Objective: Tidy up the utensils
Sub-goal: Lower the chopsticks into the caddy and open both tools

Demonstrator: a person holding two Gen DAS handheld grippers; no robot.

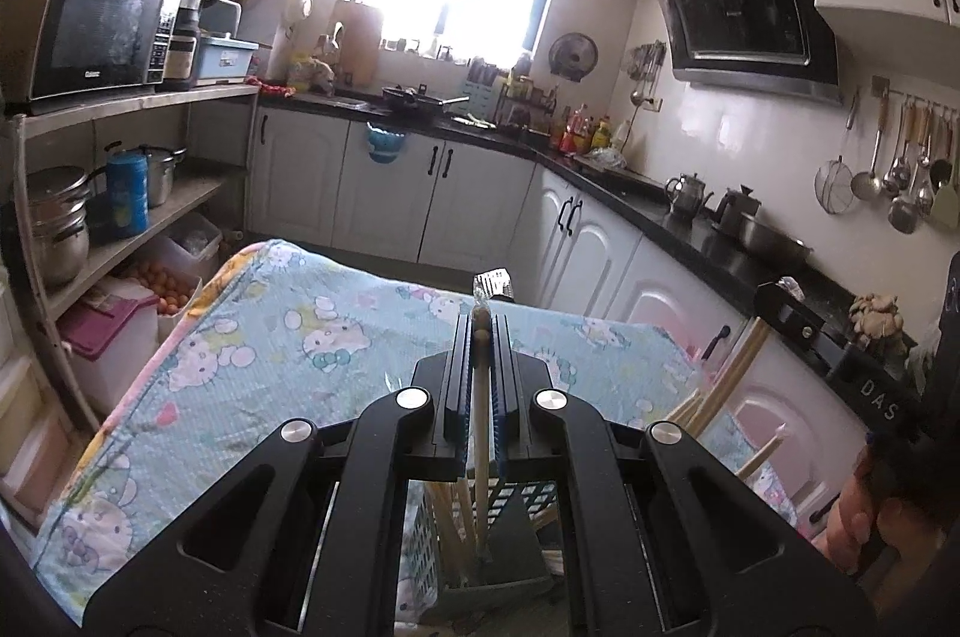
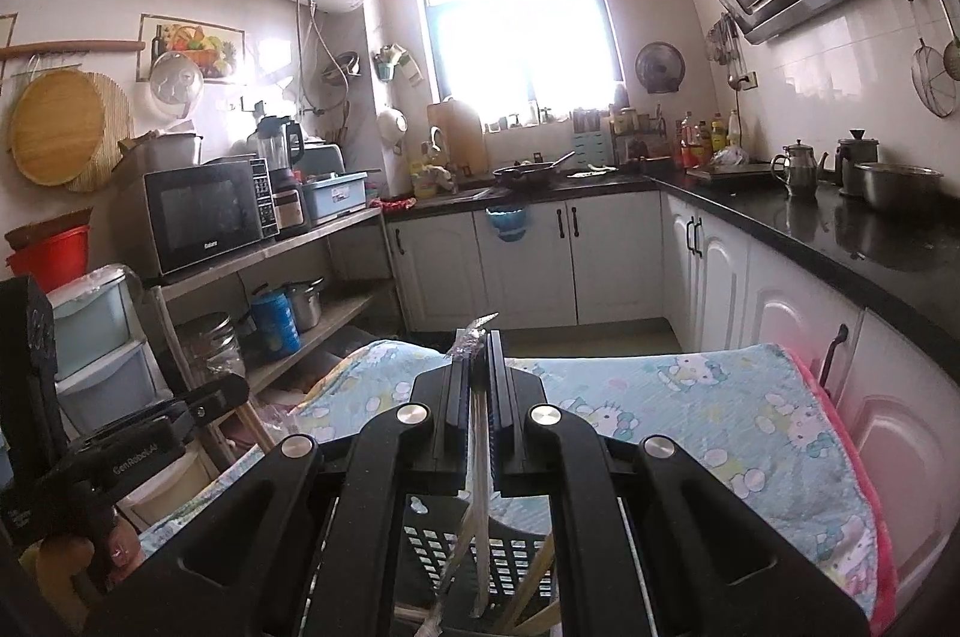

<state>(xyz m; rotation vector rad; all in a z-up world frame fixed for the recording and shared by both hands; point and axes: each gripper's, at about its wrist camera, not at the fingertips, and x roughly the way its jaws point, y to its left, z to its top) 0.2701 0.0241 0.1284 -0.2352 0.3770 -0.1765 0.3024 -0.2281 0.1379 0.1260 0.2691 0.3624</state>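
My left gripper [image 1: 479, 322] is shut on a pair of wooden chopsticks [image 1: 479, 409] that hang down into a dark slotted utensil holder [image 1: 510, 505] below the jaws. Several more chopsticks [image 1: 729, 385] stand up at the right. My right gripper [image 2: 479, 337] is shut on a plastic-wrapped utensil [image 2: 478, 451], its wrapper sticking out past the tips and its lower end inside the same black holder [image 2: 432, 535]. Both hang over a table with a blue Hello Kitty cloth [image 1: 270, 337]. The right gripper's body [image 1: 870, 385] shows at the right of the left view.
A shelf rack with a microwave [image 1: 96, 31], pots and a blue tin [image 1: 127, 193] stands on the left. White cabinets and a black counter [image 1: 690, 217] with kettles run along the back and right. Ladles hang on the right wall [image 1: 900, 169]. The cloth-covered table [image 2: 690, 415] spreads ahead.
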